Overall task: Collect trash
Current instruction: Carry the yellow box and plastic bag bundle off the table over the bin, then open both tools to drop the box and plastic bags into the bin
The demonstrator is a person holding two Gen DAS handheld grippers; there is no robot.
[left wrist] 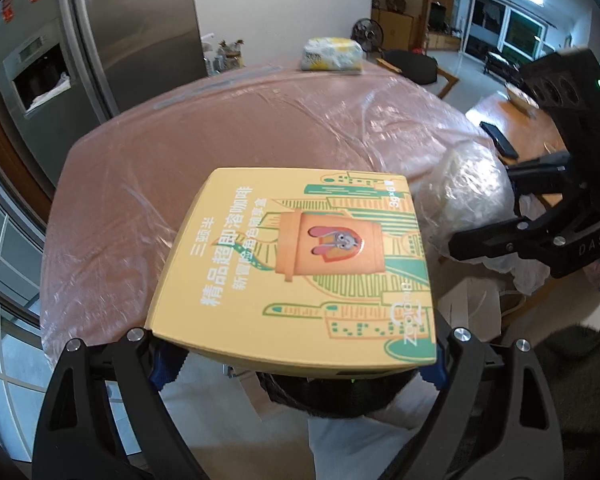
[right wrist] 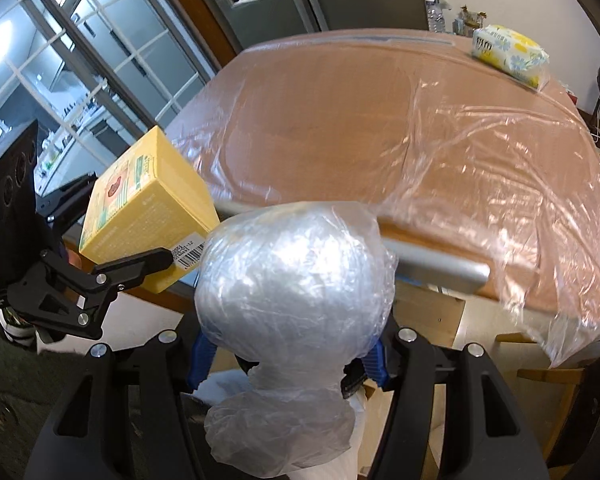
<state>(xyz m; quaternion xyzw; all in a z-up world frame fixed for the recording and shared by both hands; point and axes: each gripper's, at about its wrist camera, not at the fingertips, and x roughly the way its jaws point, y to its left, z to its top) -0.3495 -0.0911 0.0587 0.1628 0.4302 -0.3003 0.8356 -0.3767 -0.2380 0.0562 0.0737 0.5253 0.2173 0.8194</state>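
My left gripper (left wrist: 296, 364) is shut on a yellow coffee box (left wrist: 296, 264) printed with a cup and a rabbit, held in the air off the near edge of the table. The box also shows in the right wrist view (right wrist: 148, 216), gripped from the left. My right gripper (right wrist: 288, 356) is shut on a crumpled ball of clear plastic wrap (right wrist: 292, 280), also off the table's near edge. From the left wrist view the wrap (left wrist: 472, 196) and the right gripper (left wrist: 512, 212) sit just right of the box.
The wooden table (right wrist: 340, 128) is covered with a clear plastic sheet (right wrist: 500, 160). A yellow-flowered tissue pack (right wrist: 510, 52) lies at its far edge. A steel fridge (left wrist: 100, 40) and glass doors (right wrist: 60, 60) stand beyond. White paper bags (left wrist: 472, 304) sit on the floor below.
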